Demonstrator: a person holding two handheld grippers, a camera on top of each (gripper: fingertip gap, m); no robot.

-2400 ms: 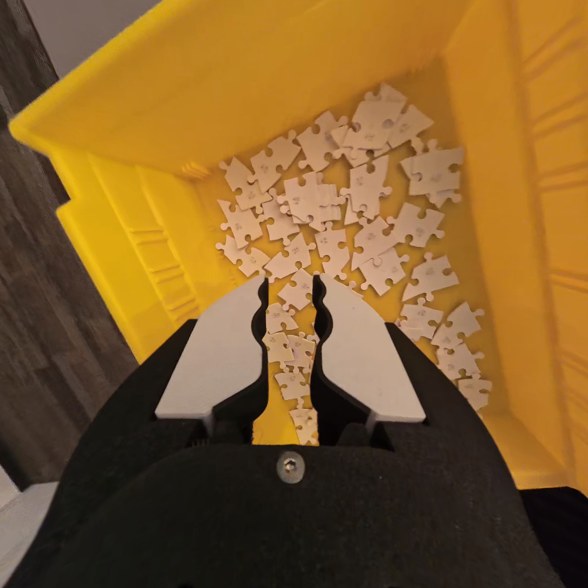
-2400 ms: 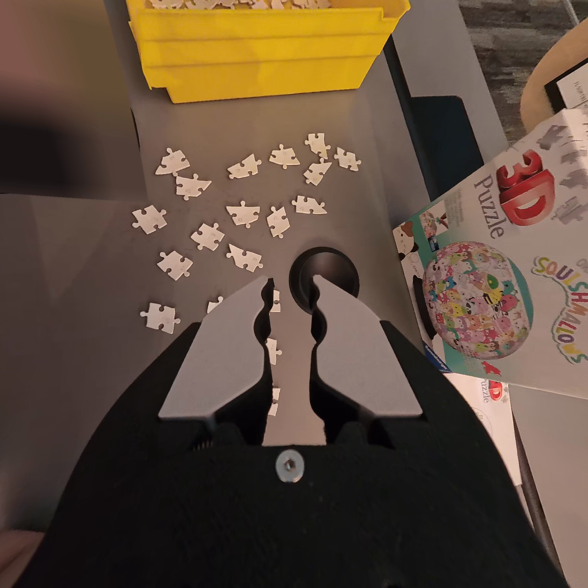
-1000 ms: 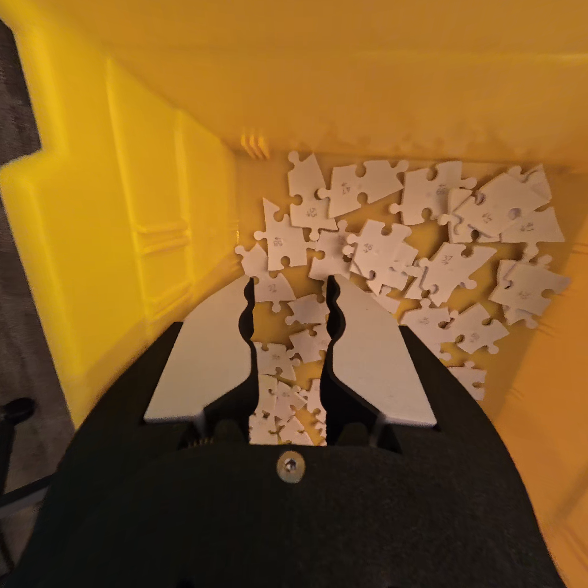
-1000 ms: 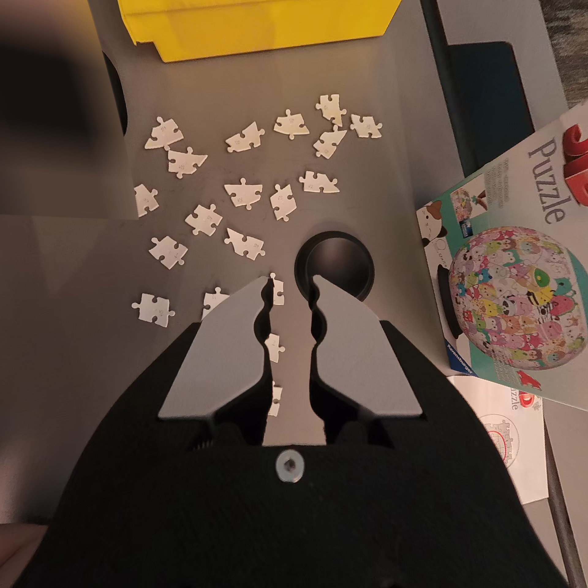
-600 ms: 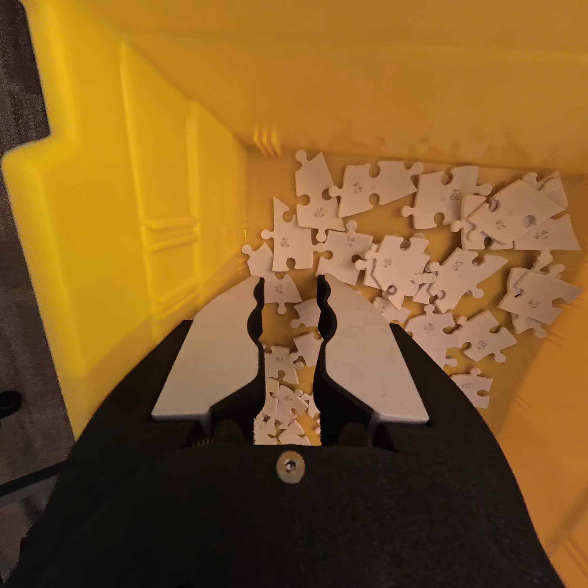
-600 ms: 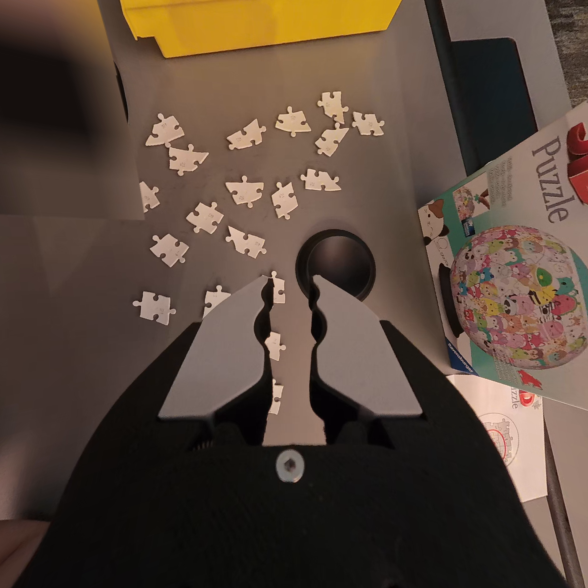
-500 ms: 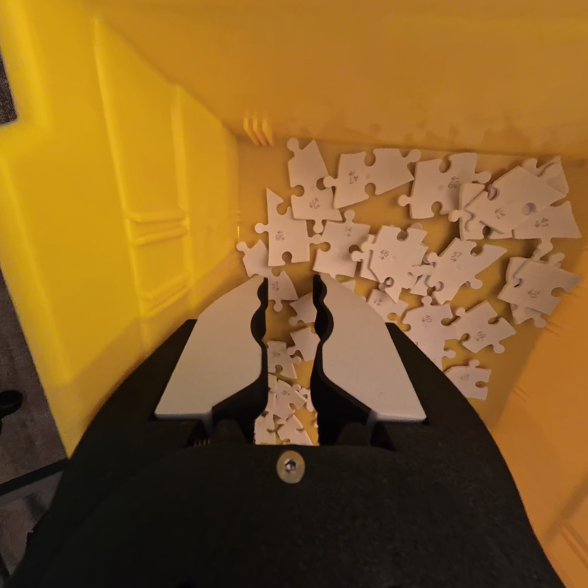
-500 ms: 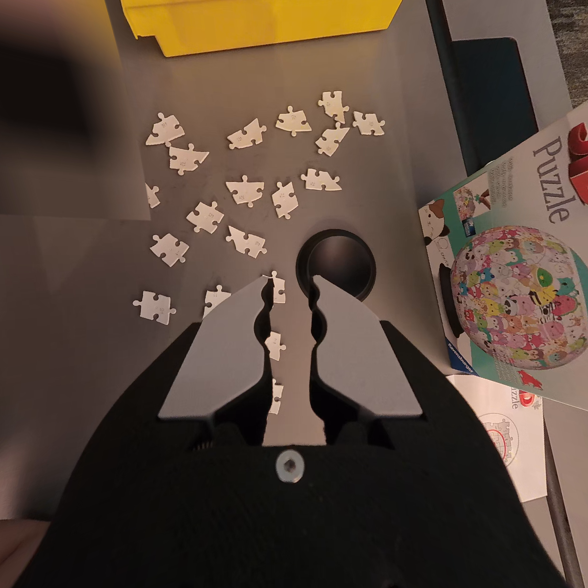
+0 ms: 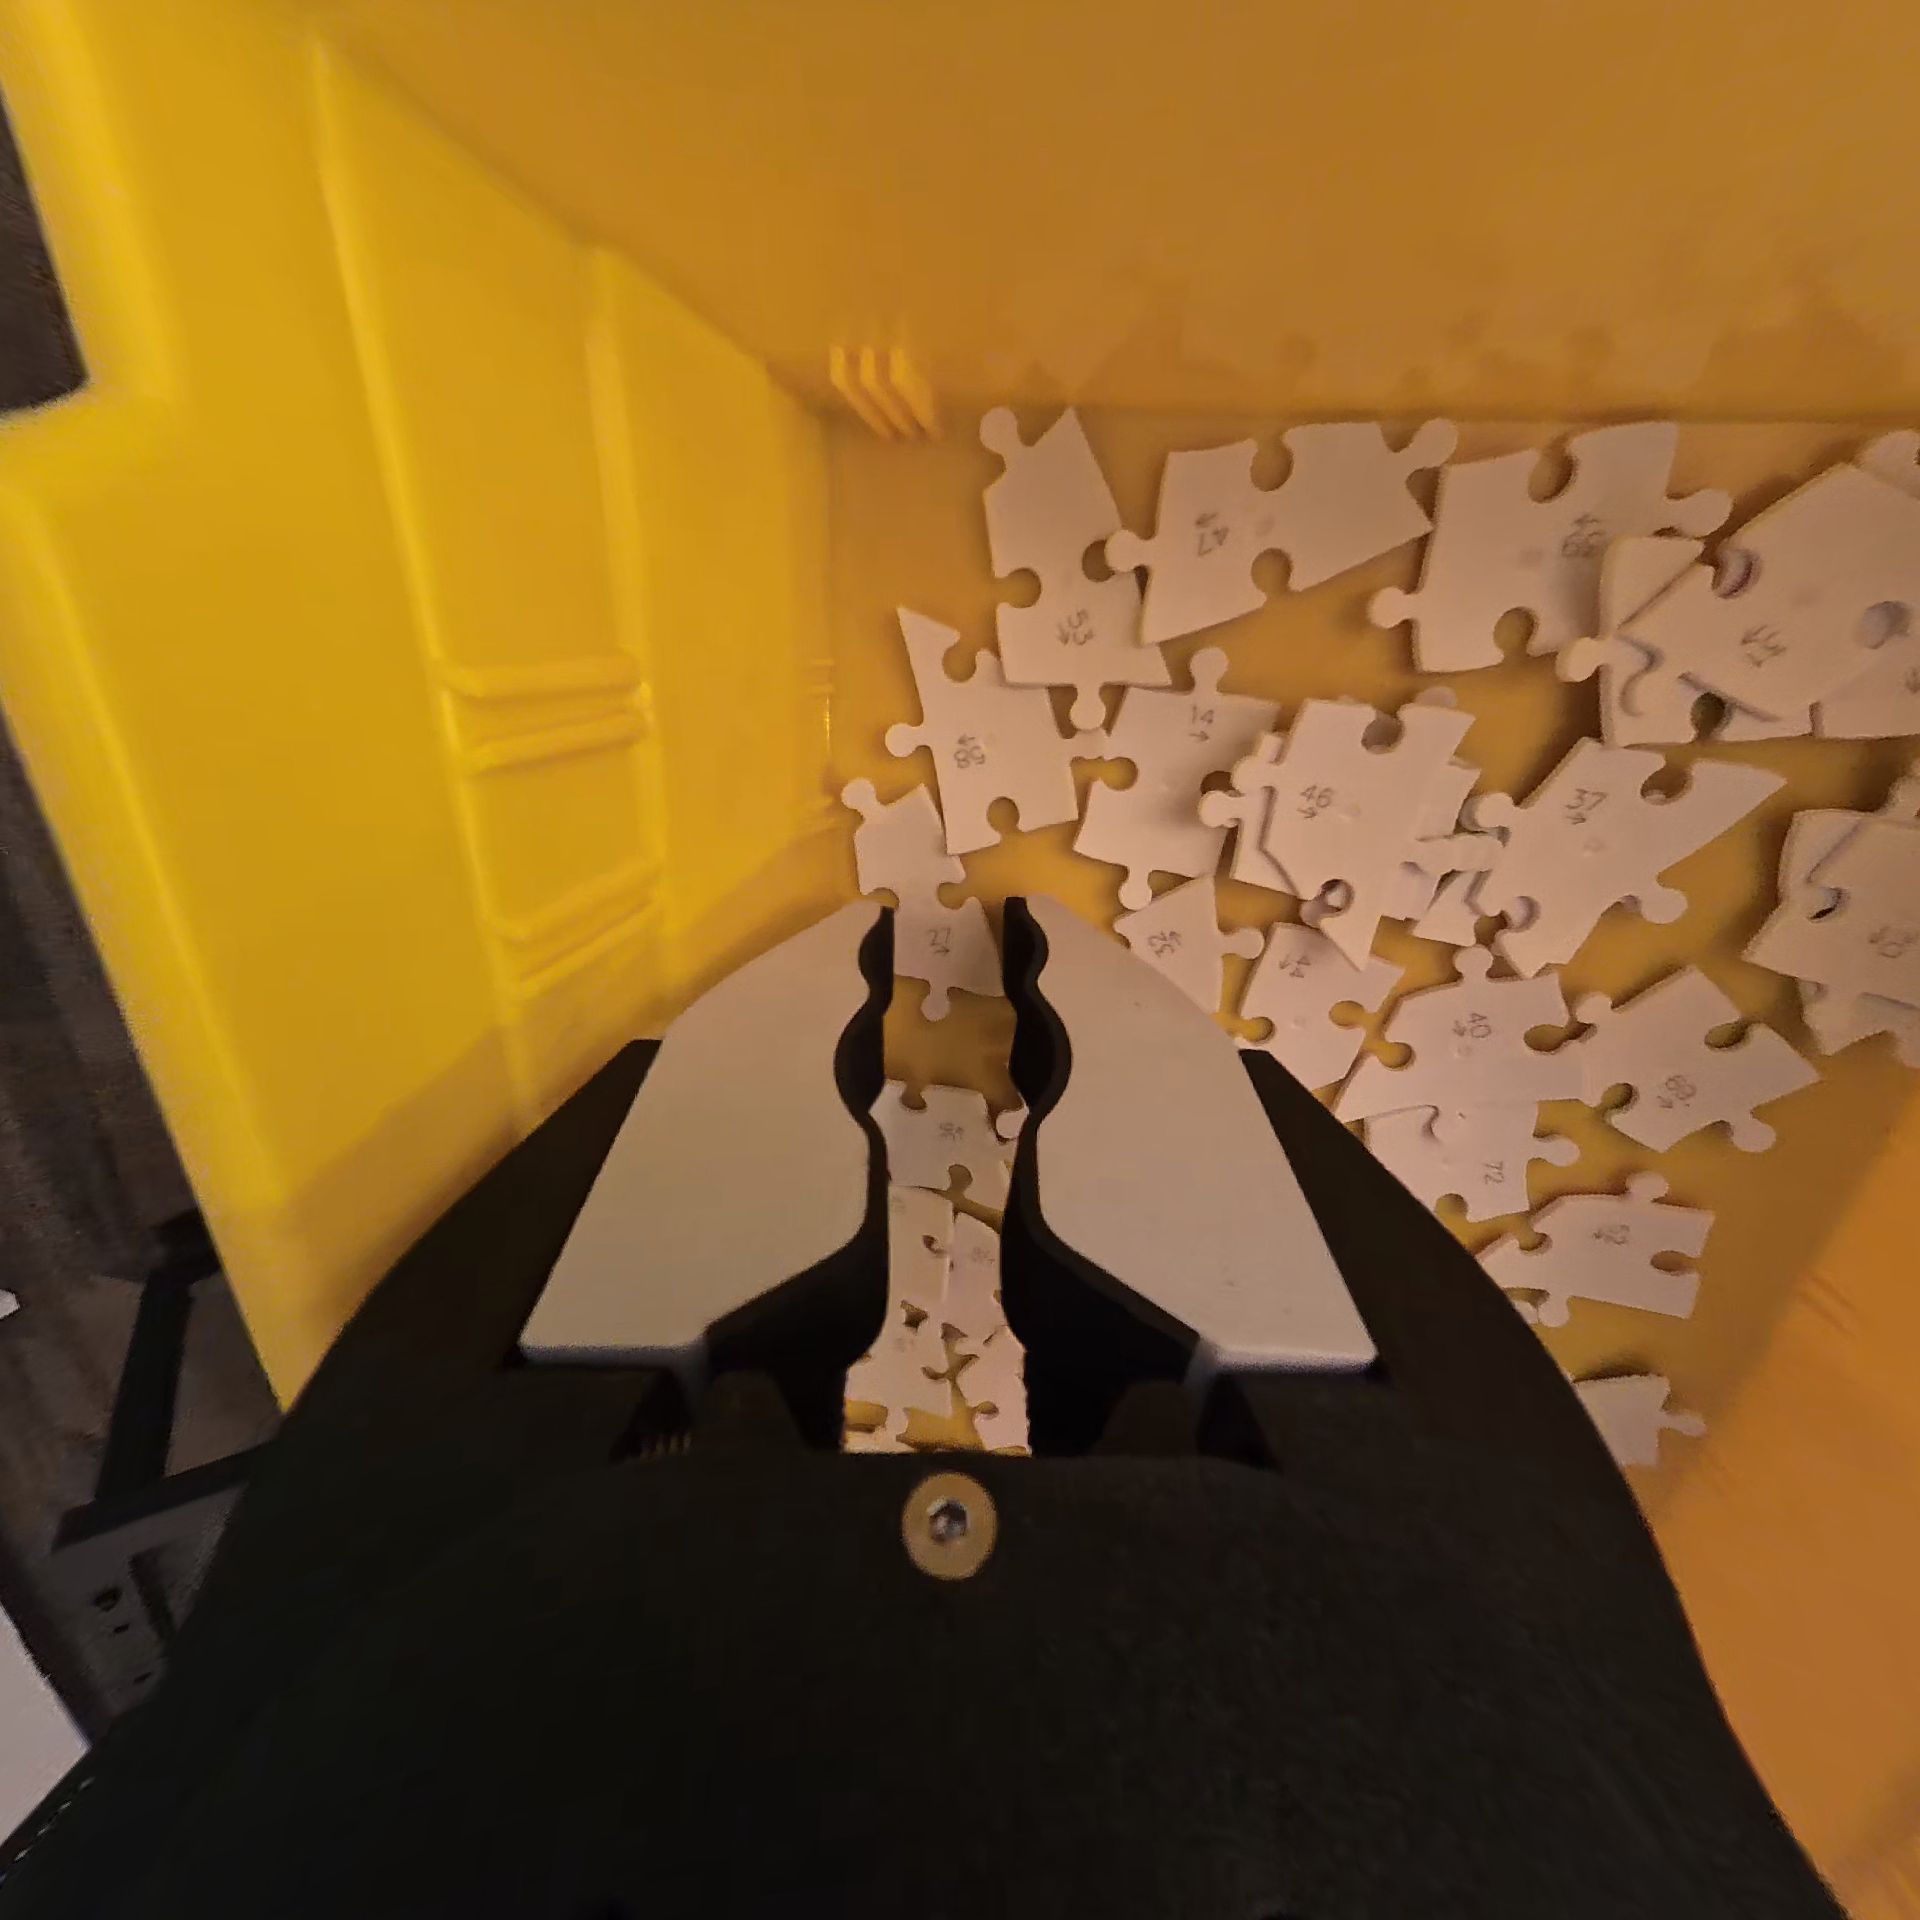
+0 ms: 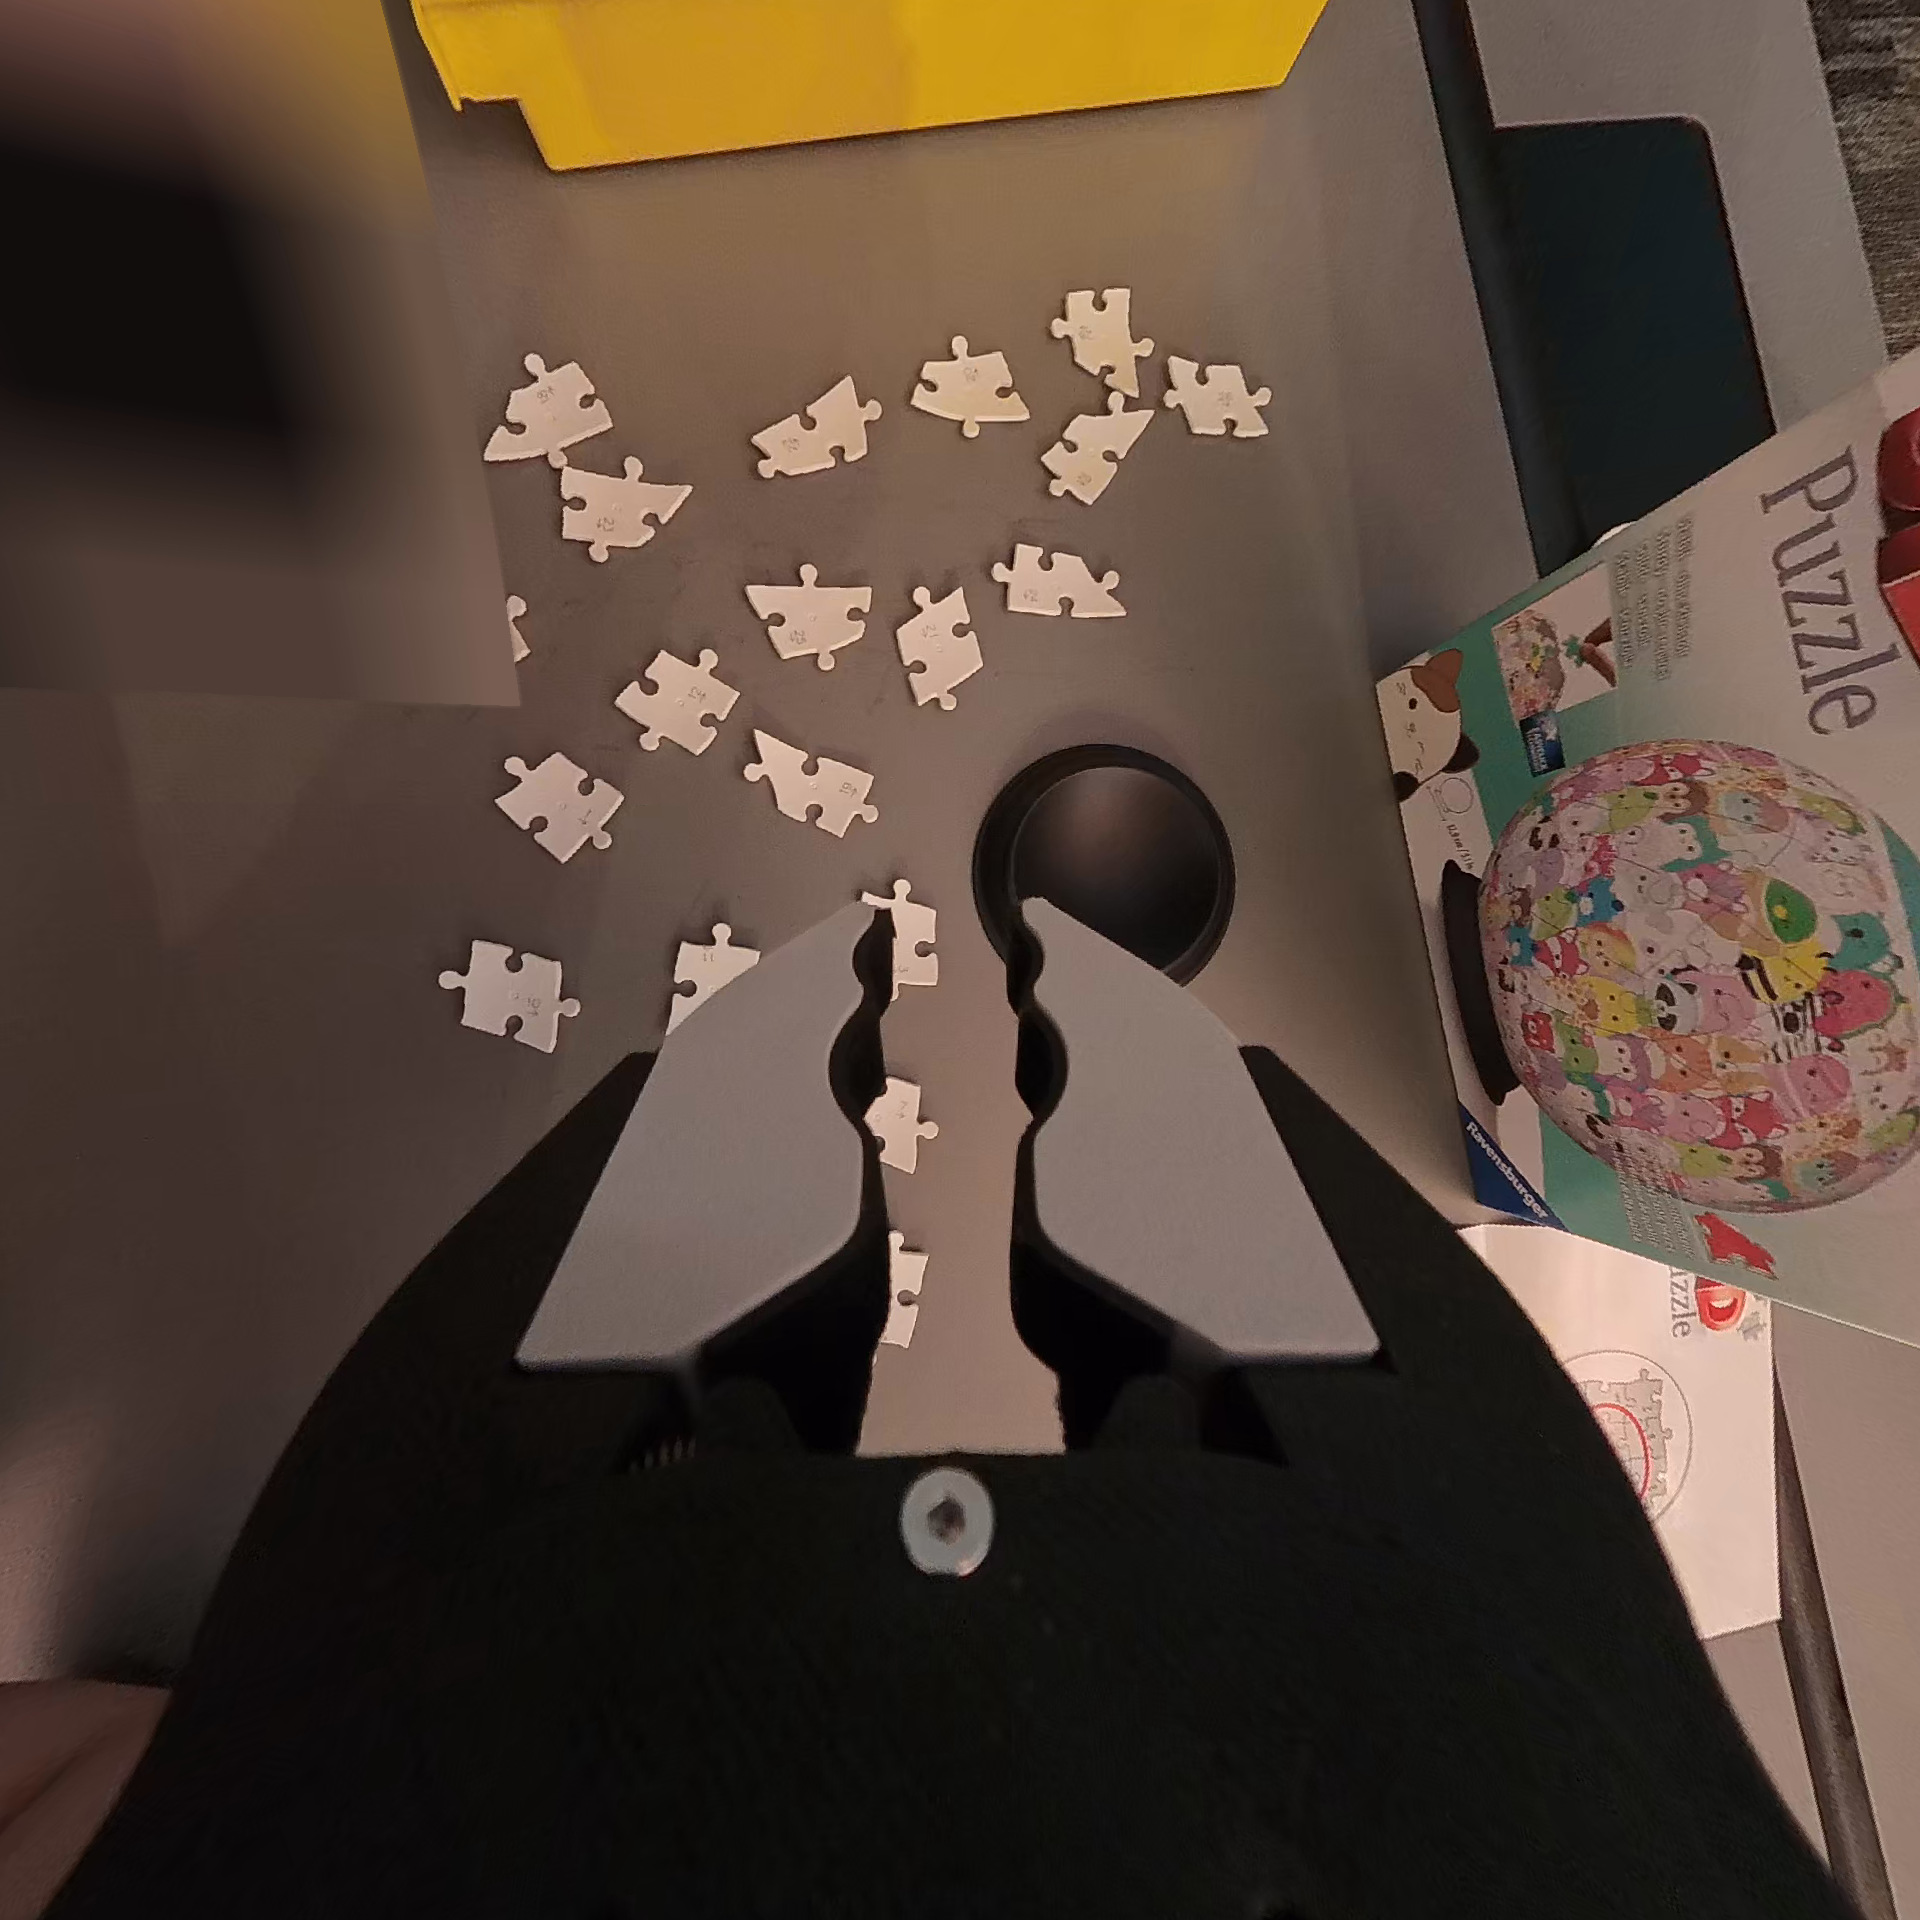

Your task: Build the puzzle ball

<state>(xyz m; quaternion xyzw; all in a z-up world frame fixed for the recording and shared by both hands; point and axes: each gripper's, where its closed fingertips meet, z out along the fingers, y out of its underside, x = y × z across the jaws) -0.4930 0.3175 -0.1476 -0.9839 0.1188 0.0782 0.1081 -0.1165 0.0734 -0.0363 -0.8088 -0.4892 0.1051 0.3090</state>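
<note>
- Left wrist view: left gripper (image 9: 943,906) inside yellow bin (image 9: 499,582), jaws slightly apart, holding nothing; one white piece (image 9: 940,943) lies between its tips among the loose pieces (image 9: 1455,831).
- Right wrist view: right gripper (image 10: 948,914) over grey table (image 10: 1299,623), jaws parted, empty; scattered pieces (image 10: 810,623) ahead, black stand (image 10: 1107,852) and puzzle box (image 10: 1683,935) to the right.

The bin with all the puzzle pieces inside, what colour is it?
Bright yellow: the plastic bin shows best in the left wrist view.

Pieces (image 10: 808,617) on table (image 10: 1299,582), bin (image 10: 883,73) behind, box (image 10: 1683,852) right.
</note>
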